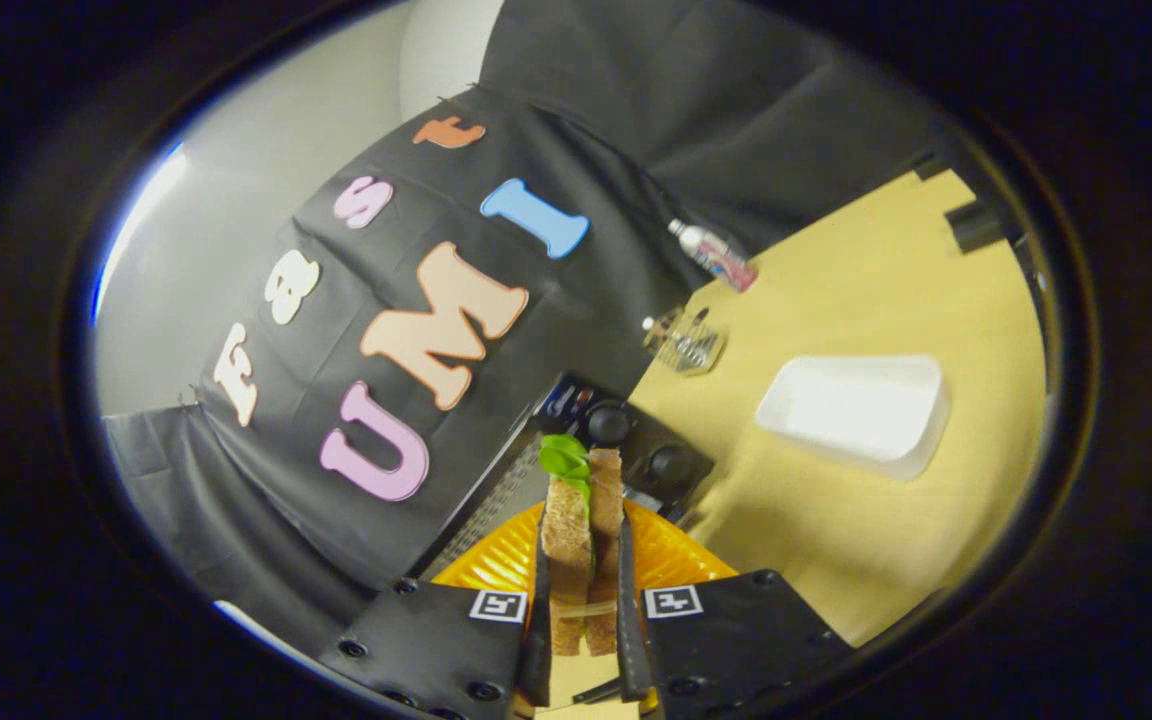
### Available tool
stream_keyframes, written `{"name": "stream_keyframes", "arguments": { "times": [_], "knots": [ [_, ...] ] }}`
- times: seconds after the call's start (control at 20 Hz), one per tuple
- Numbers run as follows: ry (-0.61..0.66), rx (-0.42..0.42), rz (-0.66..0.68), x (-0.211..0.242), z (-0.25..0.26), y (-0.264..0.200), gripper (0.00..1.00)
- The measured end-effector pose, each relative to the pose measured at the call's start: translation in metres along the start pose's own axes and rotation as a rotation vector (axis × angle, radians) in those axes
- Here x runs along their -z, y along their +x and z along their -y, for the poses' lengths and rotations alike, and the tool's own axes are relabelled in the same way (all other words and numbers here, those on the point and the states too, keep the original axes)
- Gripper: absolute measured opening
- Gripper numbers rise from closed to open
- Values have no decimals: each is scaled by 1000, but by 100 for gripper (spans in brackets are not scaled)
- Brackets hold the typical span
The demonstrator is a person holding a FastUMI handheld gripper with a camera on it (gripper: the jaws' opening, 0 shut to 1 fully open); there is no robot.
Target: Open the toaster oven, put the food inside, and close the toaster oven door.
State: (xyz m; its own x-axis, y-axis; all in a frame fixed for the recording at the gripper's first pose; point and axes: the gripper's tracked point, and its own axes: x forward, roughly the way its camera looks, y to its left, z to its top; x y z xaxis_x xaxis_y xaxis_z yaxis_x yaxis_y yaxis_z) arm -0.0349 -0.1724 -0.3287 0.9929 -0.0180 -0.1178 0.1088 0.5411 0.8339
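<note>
While your gripper (pixel 581 590) clamps the sandwich (pixel 581 520) between both fingers, the bread slices stand on edge with a green leaf poking out at the far end. Beneath it sits an orange ridged plate (pixel 676 560). Just beyond the sandwich is the toaster oven (pixel 626 440), its two dark knobs facing you. Farther right on the tan table (pixel 836 520) lies a white tray (pixel 856 410), with a small clear glass item (pixel 686 340) and a bottle (pixel 716 252) near the far edge.
</note>
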Motion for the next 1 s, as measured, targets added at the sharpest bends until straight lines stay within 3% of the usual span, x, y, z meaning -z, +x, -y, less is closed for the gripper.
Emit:
{"name": "stream_keyframes", "arguments": {
  "times": [0.4, 0.75, 1.0],
  "knots": [
    [23, -81, -152, 81, -54, 73, 28],
    [-4, -92, -142, 92, -69, 126, 28],
    [-26, -75, -140, 90, -57, 133, 31]
  ]
}}
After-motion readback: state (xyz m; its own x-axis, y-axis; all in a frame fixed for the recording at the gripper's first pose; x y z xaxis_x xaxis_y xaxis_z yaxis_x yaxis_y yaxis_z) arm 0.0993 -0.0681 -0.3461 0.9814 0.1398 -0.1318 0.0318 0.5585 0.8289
